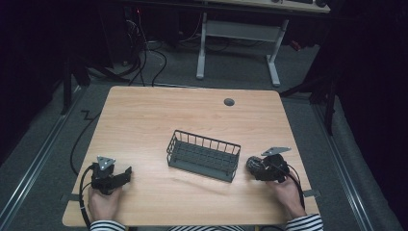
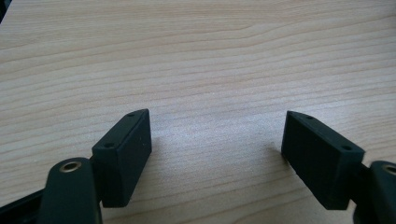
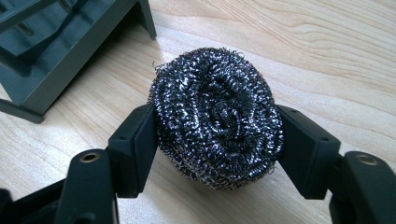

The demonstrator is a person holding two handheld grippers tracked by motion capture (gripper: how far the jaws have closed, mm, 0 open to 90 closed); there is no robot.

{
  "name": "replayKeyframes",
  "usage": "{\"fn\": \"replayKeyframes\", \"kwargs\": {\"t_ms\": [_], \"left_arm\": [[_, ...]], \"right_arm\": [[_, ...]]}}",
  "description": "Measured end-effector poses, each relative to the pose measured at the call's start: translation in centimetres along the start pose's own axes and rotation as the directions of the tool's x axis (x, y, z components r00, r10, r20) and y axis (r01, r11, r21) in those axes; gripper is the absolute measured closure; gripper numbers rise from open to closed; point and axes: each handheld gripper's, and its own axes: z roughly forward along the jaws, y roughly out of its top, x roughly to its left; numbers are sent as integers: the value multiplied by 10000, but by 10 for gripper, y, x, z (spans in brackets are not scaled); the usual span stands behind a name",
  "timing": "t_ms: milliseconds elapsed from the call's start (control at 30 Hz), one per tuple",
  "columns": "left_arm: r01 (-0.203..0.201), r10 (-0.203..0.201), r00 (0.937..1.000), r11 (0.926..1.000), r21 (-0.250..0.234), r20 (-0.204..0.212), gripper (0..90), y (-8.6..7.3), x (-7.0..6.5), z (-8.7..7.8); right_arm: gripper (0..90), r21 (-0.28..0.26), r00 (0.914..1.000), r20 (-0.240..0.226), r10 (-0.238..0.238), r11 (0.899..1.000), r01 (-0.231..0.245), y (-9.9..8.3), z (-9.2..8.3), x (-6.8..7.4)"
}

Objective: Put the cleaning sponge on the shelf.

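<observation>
The right tool (image 3: 215,128) is pinching a steel wool scourer (image 3: 217,116), a round coil of shiny metal wire, with one black pad pressed against each side of it; the scourer rests on the light wooden surface (image 1: 144,120). In the high view the right tool (image 1: 257,166) sits near the front right part of the surface, just beside the right end of a dark wire basket (image 1: 204,155), and the scourer (image 1: 254,165) shows as a dark lump at its tip. The corner of the basket (image 3: 56,51) appears at the upper left of the right gripper view, close to the scourer but apart from it. The left tool (image 2: 215,140) has its jaws spread wide over bare wood, with nothing between them. In the high view the left tool (image 1: 126,174) lies near the front left corner, well apart from the basket, held by a hand (image 1: 103,202) in a striped sleeve.
</observation>
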Motion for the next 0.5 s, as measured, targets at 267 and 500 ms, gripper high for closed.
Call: {"fn": "replayKeyframes", "kwargs": {"t_ms": [267,500], "left_arm": [[1,-1,10000,10000,1,5,248,0,0,0],[38,-38,10000,10000,1,42,247,0,1,0]], "right_arm": [[376,-313,9991,-290,304,9990,-313,0,-6,-4],[380,-584,9978,-571,349,9976,-382,5,-21,-9]]}}
